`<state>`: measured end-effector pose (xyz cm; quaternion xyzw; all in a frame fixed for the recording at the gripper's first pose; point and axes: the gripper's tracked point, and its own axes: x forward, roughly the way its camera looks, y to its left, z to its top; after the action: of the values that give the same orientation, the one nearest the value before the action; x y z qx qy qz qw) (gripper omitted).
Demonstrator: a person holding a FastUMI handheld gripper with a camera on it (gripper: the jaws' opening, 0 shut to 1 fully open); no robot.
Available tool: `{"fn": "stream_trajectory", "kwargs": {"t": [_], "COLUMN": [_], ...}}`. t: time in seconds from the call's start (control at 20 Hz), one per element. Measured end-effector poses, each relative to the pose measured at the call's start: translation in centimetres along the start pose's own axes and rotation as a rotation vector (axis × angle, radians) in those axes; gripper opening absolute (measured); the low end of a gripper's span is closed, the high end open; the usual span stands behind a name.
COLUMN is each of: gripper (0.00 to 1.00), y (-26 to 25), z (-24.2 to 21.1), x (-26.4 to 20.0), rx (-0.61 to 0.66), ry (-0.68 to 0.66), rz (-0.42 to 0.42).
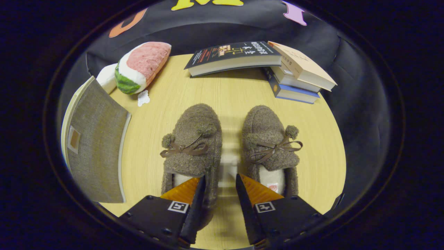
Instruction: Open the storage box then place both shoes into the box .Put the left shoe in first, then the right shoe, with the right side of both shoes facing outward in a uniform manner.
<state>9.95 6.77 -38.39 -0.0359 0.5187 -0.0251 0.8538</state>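
While both shoes, left point(192, 144) and right point(270, 146), sit on the table point(225, 93), I judge nothing packed. My gripper point(219, 194) hangs released over their heels; the box point(95, 146) at nine o'clock looks unopened.

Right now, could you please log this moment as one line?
jaws open, over gap between shoes | left shoe | right shoe | storage box shut

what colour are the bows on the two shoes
Dark brown ribbon bows on lighter fuzzy brown shoes, clearest in the gripper view, just ahead of the open gripper.
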Motion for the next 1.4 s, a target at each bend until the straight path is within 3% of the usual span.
{"fn": "stream_trajectory", "kwargs": {"t": [0.25,0.7,1.15,1.4], "gripper": [0.04,0.0,0.0,0.0], "y": [0.6,0.8,2.6,7.5], "z": [-0.3,0.3,3.8,5.1], "x": [0.2,-3.6,-13.2,-18.7], "rx": [0.034,0.15,0.198,0.208], "ry": [0.034,0.021,-0.091,-0.118], "rz": [0.014,0.118,0.24,0.339]}}
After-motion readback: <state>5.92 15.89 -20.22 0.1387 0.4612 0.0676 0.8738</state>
